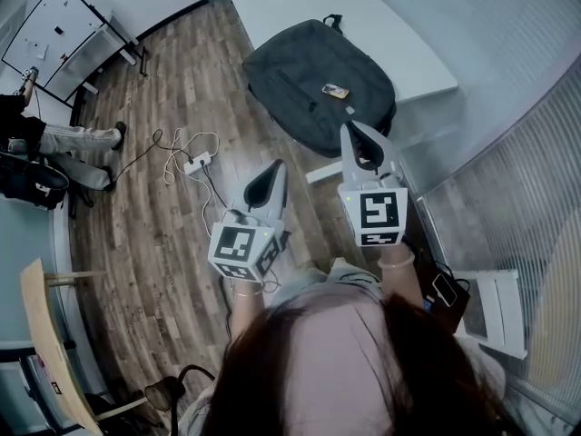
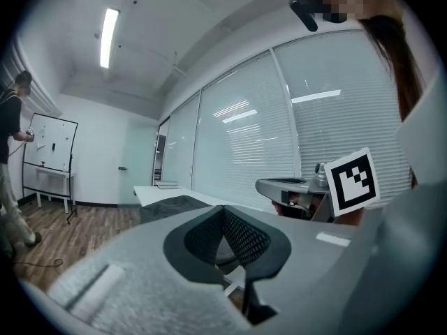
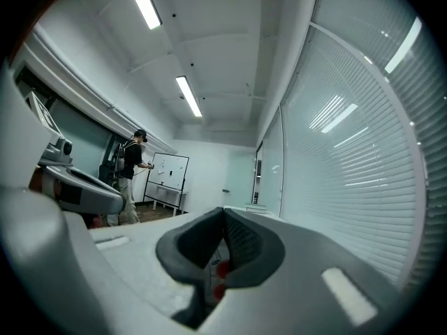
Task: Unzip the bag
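Observation:
A dark grey bag (image 1: 309, 75) lies flat on the white table (image 1: 408, 53), with a small tag (image 1: 336, 91) on its top face. Both grippers hang in the air on the near side of the table, short of the bag. My left gripper (image 1: 280, 164) is shut and empty, over the wooden floor to the bag's near left. My right gripper (image 1: 348, 127) is shut too, its tip close to the bag's near edge. In the left gripper view the shut gripper (image 2: 223, 211) points at the bag (image 2: 171, 204) ahead. The right gripper view shows only its own gripper (image 3: 223, 211), closed on nothing.
A power strip with cables (image 1: 195, 162) lies on the wooden floor. A whiteboard (image 1: 54, 34) stands at the far left, with a person (image 1: 45, 148) near it. Glass walls with blinds (image 1: 508, 107) run along the right. A wooden chair (image 1: 45, 334) stands at the near left.

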Action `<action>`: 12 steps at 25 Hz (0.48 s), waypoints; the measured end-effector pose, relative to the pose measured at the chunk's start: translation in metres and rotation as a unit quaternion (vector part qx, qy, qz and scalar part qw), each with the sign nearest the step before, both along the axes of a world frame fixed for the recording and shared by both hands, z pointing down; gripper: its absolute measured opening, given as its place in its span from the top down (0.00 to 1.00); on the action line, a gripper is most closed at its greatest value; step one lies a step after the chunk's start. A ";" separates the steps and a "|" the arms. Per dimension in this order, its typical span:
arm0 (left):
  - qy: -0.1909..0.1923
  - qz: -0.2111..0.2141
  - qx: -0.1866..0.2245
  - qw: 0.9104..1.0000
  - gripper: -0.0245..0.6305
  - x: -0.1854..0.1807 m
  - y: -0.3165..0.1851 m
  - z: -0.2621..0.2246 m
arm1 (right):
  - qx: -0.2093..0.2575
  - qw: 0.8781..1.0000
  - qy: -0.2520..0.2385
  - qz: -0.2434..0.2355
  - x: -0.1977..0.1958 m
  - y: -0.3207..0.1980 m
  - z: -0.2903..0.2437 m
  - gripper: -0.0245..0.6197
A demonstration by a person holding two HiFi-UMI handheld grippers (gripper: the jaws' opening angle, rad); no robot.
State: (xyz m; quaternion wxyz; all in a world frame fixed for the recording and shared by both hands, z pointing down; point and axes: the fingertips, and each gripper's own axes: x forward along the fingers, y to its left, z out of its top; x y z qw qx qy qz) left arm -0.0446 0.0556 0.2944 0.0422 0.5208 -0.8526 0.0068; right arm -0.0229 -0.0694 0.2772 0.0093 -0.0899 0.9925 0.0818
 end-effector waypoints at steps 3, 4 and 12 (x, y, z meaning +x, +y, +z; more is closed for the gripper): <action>0.009 -0.001 0.004 1.000 0.95 -0.007 0.006 -0.003 | 0.005 1.000 0.007 0.003 -0.004 0.004 -0.003 0.96; 0.010 0.002 0.005 1.000 0.95 -0.010 0.006 -0.003 | 0.007 1.000 0.007 0.005 -0.006 0.005 -0.005 0.96; 0.019 0.012 0.015 1.000 0.95 -0.019 0.001 -0.001 | 0.019 0.999 0.022 0.018 -0.006 0.003 -0.004 0.96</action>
